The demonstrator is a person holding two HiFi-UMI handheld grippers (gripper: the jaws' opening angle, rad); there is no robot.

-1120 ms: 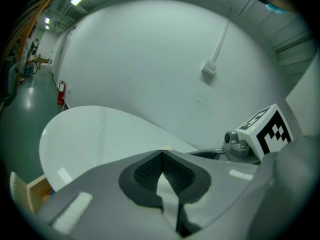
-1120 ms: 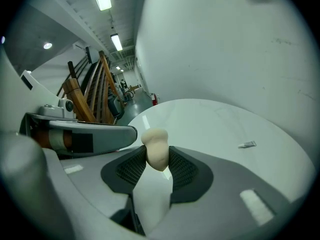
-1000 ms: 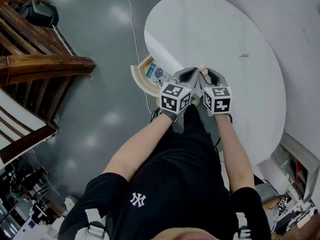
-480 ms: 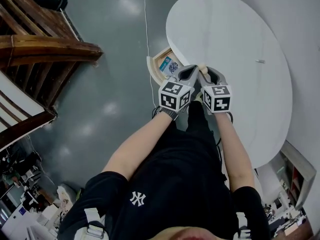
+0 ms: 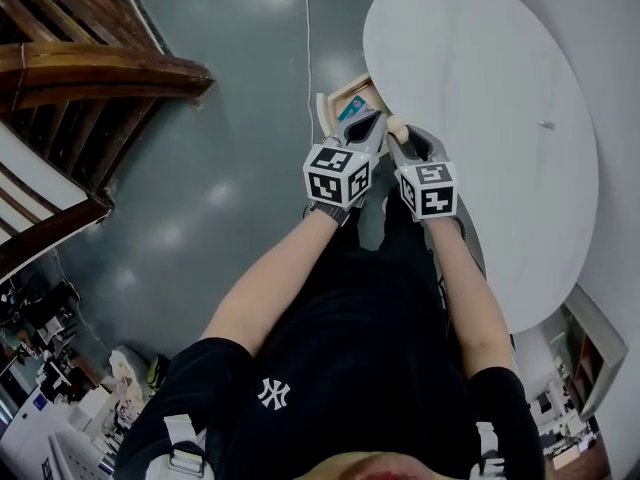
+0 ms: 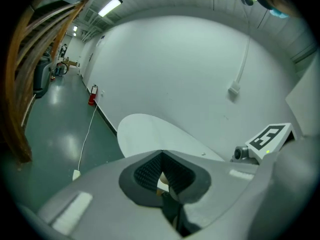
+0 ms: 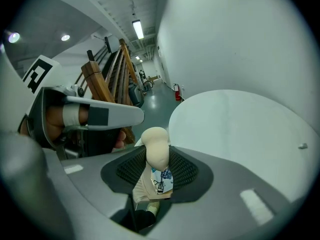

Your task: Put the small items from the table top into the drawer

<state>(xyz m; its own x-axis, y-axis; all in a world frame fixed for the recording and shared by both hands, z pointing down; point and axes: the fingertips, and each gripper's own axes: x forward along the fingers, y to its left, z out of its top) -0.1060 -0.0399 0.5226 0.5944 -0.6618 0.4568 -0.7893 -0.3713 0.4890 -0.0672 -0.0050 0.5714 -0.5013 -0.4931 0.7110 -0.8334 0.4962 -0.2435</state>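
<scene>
A white round table (image 5: pixel 480 78) fills the head view's upper right, with an open wooden drawer (image 5: pixel 343 104) sticking out from its left edge; a blue printed card lies inside. My right gripper (image 5: pixel 403 134) is shut on a small cream peg-shaped item (image 7: pixel 155 145), its rounded head poking out past the fingertips (image 5: pixel 396 124). My left gripper (image 5: pixel 374 120) is close beside it on the left, jaws together, tip over the drawer's edge. In the left gripper view only a sliver of cream shows through the shut pads (image 6: pixel 176 172). A tiny grey item (image 5: pixel 545 125) lies on the table's far right.
Dark wooden stair rails (image 5: pixel 90 78) stand at the left over a glossy grey floor. A thin white cable (image 5: pixel 308 38) runs along the floor toward the drawer. A shelf unit (image 5: pixel 590 353) sits at the lower right, past the table edge. The person's body fills the lower middle.
Both grippers have moved together up and left along the table's edge, the right one still holding the cream item. The left gripper's tip now overlaps the open drawer.
</scene>
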